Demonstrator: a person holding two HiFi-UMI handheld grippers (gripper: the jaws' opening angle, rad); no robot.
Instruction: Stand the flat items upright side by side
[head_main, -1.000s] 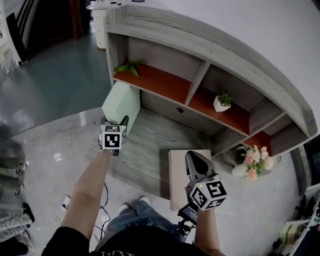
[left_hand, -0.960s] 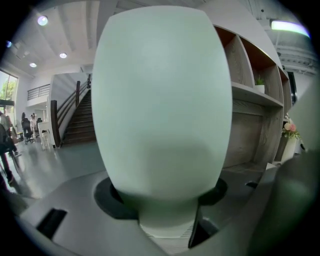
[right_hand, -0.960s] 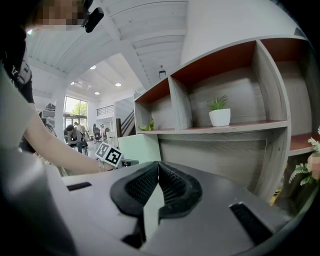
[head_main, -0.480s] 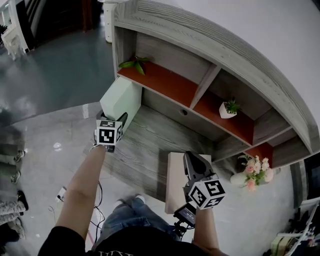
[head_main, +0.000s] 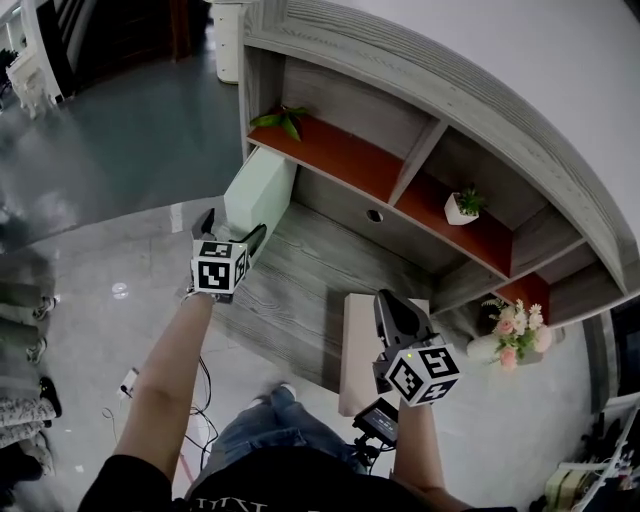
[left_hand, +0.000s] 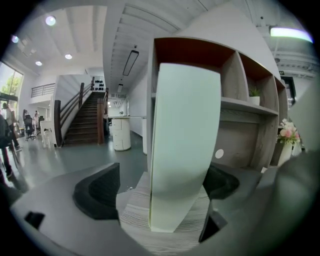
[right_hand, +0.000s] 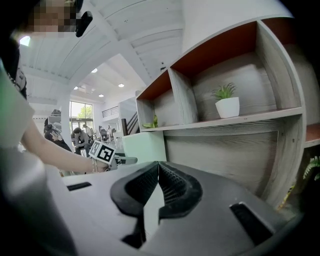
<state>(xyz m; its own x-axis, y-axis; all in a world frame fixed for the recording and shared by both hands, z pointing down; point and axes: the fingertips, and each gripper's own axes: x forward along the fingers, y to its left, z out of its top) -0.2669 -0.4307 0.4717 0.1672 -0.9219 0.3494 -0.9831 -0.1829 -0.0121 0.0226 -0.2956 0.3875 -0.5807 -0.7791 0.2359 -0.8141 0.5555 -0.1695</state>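
Mint-green panel (head_main: 258, 190) stands upright at the left end of the grey wooden shelf unit (head_main: 320, 270), between the jaws of the left gripper (head_main: 232, 228), which have just been opening wide and stand clear of it. The right gripper (head_main: 395, 305), jaws together, lies over the flat beige panel (head_main: 355, 350), perhaps touching it. The shelf compartments hold leaves (head_main: 283, 120) and a potted plant (head_main: 462, 207).

The grey worktop (head_main: 310, 270) lies bare between the upright green board (head_main: 258, 190) at its left end and the cream board (head_main: 358, 345) lying flat at its front edge, so a gripper can pass there. The left gripper (head_main: 233, 225), whose jaws have just been opening, straddles the green board, with clear room at its left jaw. Behind, the red shelf (head_main: 340, 160), its divider (head_main: 418, 160) and a potted plant (head_main: 462, 207) limit headroom. Flowers (head_main: 512, 325) crowd the right end.
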